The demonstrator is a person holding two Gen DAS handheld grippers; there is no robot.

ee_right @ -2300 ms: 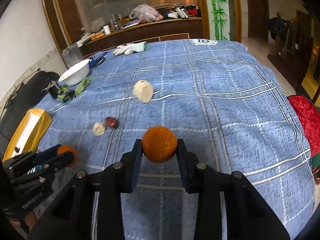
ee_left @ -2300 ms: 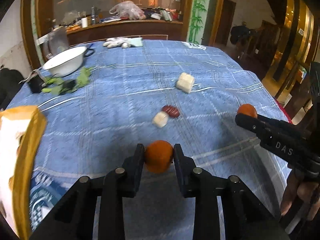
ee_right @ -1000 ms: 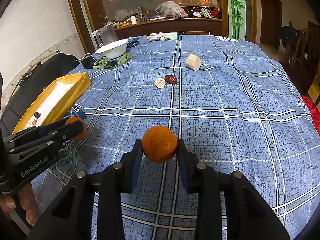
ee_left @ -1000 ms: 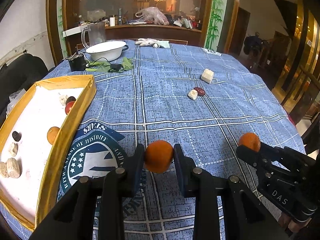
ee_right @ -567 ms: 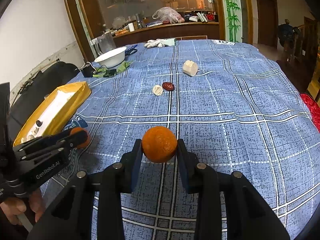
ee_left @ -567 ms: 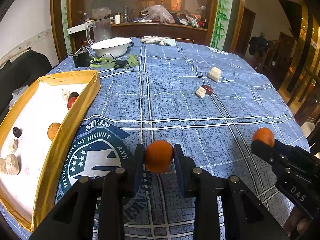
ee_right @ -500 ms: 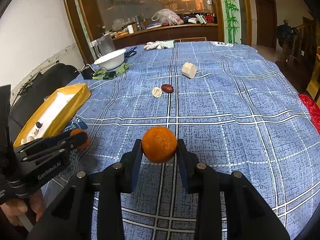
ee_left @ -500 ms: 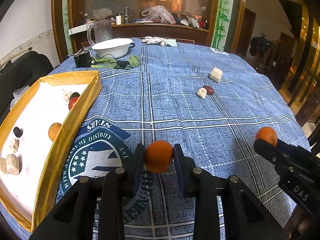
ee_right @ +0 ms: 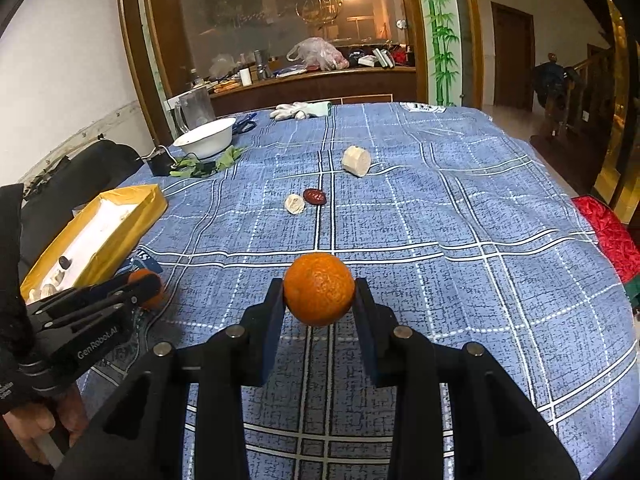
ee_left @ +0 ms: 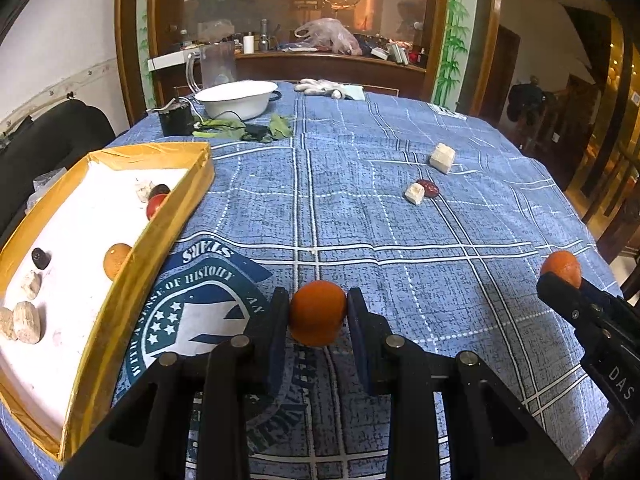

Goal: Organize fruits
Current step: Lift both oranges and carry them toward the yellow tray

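My left gripper (ee_left: 318, 312) is shut on a small orange (ee_left: 318, 311), held above the blue cloth just right of the yellow tray (ee_left: 132, 264). The tray holds another orange (ee_left: 116, 260), a red fruit (ee_left: 155, 205), dark pieces and pale chunks. My right gripper (ee_right: 319, 290) is shut on a second orange (ee_right: 319, 289) over the table's near middle; it also shows at the right edge of the left wrist view, orange (ee_left: 561, 267) at its tip. On the cloth farther off lie a red date (ee_left: 428, 187), a small pale piece (ee_left: 415, 193) and a bigger pale chunk (ee_left: 442, 157).
A white bowl (ee_left: 237, 98), a clear jug (ee_left: 214, 67), a black charger (ee_left: 175, 118) with green leaves (ee_left: 240, 130) and white gloves (ee_left: 324, 87) sit at the table's far end. A black chair (ee_left: 48, 140) stands left of the tray. A hand (ee_right: 40, 424) holds the left gripper.
Both grippers have pulled back from the far table and swung left with their oranges still held; the yellow tray has come fully into the left wrist view.
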